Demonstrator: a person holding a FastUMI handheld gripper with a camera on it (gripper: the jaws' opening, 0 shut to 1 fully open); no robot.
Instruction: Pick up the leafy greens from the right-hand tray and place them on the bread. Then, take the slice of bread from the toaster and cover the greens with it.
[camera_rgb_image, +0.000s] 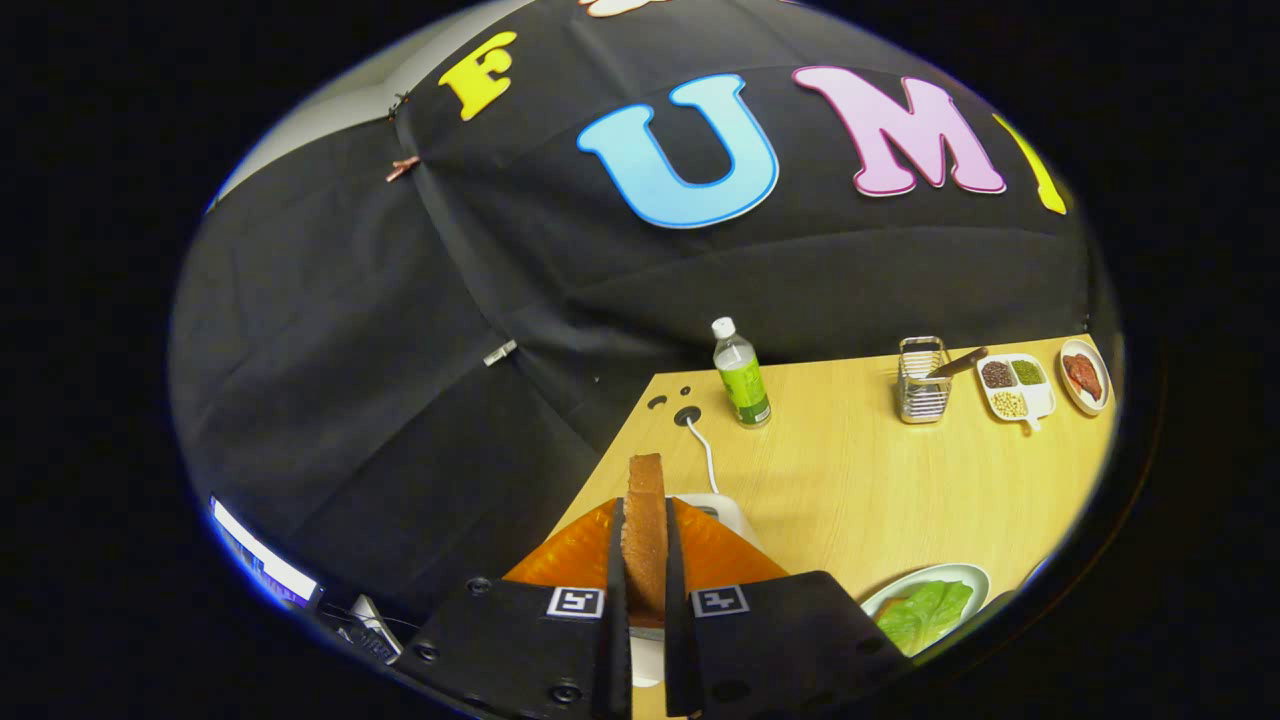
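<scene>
A toasted slice of bread (645, 490) stands upright, edge-on, between my fingers, and my gripper (645, 525) is shut on it. Its top pokes out above the fingertips. The white toaster (728, 512) sits right under and just behind the fingers. The slice's lower end is hidden, so I cannot tell whether it is out of the slot. To the right of the fingers, the leafy greens (925, 612) lie on a pale round plate (968, 572) near the table's front. What lies under the greens is hidden.
The toaster's white cable (706, 452) runs back to a hole in the wooden table (850, 470). Beyond stand a green-labelled bottle (742, 378), a wire rack holding a knife (922, 382), a divided tray of beans (1015, 386) and a plate of meat (1084, 376).
</scene>
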